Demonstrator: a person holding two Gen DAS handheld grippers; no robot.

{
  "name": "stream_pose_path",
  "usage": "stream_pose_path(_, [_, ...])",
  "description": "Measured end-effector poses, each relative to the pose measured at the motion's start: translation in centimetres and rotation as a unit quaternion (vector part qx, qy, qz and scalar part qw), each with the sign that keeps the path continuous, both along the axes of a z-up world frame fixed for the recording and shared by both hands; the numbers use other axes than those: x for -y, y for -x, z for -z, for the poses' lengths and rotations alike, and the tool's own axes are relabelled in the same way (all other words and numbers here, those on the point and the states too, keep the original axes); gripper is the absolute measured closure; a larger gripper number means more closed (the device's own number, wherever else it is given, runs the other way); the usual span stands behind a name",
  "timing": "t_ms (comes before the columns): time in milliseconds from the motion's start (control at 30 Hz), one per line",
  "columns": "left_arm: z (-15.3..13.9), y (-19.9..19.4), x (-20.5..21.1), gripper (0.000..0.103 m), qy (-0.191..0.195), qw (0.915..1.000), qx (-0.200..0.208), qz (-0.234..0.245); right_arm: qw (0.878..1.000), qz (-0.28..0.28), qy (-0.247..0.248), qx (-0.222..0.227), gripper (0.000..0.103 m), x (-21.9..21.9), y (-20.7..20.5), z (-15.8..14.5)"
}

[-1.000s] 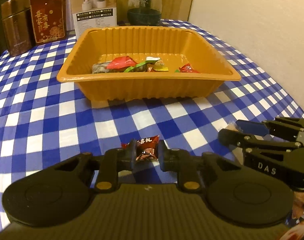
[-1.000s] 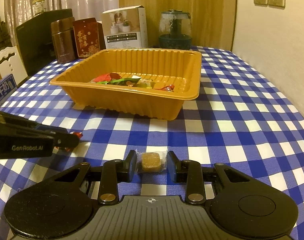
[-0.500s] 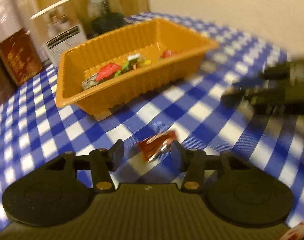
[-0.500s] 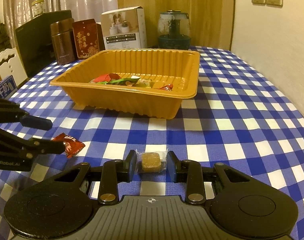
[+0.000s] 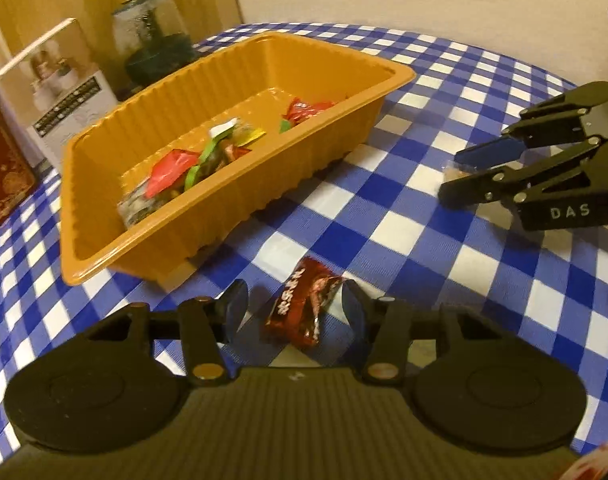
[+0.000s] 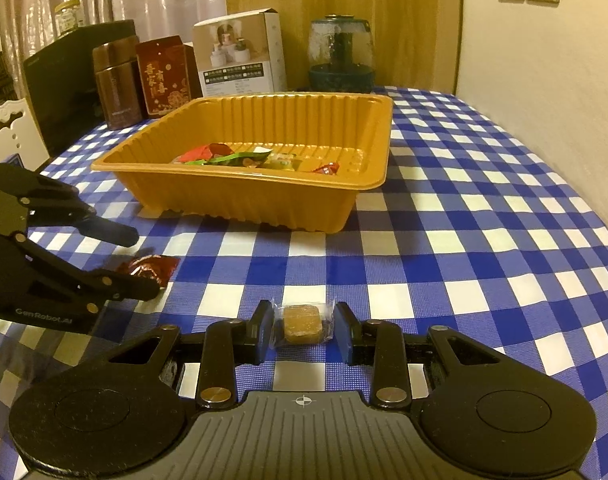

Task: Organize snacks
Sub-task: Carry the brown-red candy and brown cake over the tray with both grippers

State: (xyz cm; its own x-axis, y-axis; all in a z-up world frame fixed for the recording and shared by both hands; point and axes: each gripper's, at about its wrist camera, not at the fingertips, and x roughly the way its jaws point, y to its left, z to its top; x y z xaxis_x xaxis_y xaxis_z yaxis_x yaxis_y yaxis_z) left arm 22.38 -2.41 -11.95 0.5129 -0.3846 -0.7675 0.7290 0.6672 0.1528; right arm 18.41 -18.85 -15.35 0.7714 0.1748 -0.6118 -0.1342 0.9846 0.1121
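Left gripper [image 5: 295, 309] has just spread, its jaws clear of the red candy [image 5: 302, 309] lying between them on the tablecloth [image 5: 404, 224], at seven o'clock from the orange tray [image 5: 239, 204]. Right gripper [image 6: 302, 327] pinches a wrapped brown candy [image 6: 302, 323].

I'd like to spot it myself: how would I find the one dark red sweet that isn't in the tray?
Start at the big orange tray on the blue checked tablecloth. On the cloth just in front of it lies a dark red sweet, loose between the open fingers of the left gripper. Unlike the clear-wrapped brown sweet held in the right gripper, its wrapper is shiny red foil with printed characters.
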Motion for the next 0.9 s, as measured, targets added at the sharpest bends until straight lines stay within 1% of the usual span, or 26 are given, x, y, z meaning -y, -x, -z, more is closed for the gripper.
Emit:
stream_pose_path(100, [-0.1,-0.6,-0.1,0.064,0.014,0.9993,-0.031,-0.014,1.0,0.003,0.0,0.0,0.069,0.0,0.0,0.0])
stream_pose_path(167, [-0.1,-0.7,-0.2,0.075,0.027,0.9981,-0.049,-0.026,1.0,0.004,-0.001,-0.001,0.069,0.1,0.0,0.0])
stream_pose_path(200, [-0.1,-0.6,-0.3,0.076,0.033,0.9973,-0.055,-0.035,1.0,0.005,-0.002,-0.001,0.069,0.1,0.0,0.0])
stream_pose_path(267, [-0.1,-0.3,-0.2,0.078,0.038,0.996,-0.058,-0.056,1.0,0.005,-0.003,-0.001,0.069,0.1,0.0,0.0])
stream_pose_path(333, [-0.3,0.2,-0.3,0.079,0.053,0.993,-0.067,-0.082,1.0,0.006,-0.004,-0.001,0.069,0.1,0.0,0.0])
stream_pose_path(433, [-0.4,1.0,-0.4,0.08,0.065,0.9878,-0.068,-0.124,1.0,0.007,-0.007,-0.001,0.069,0.2,0.1,-0.1])
stream_pose_path(633, [-0.9,2.4,-0.5,0.081,0.087,0.9724,-0.08,-0.201,1.0,0.011,-0.014,0.001,0.069,0.4,0.4,-0.6])
stream_pose_path(833, [-1.9,4.0,-0.7,0.081,0.102,0.9622,-0.086,-0.237,1.0,0.012,-0.02,0.003,0.069,0.3,1.2,-1.5])
stream_pose_path(900, [-2.3,4.4,-1.0,0.081,0.107,0.9573,-0.09,-0.253,1.0,0.014,-0.024,0.003,0.069,0.3,1.6,-2.0])
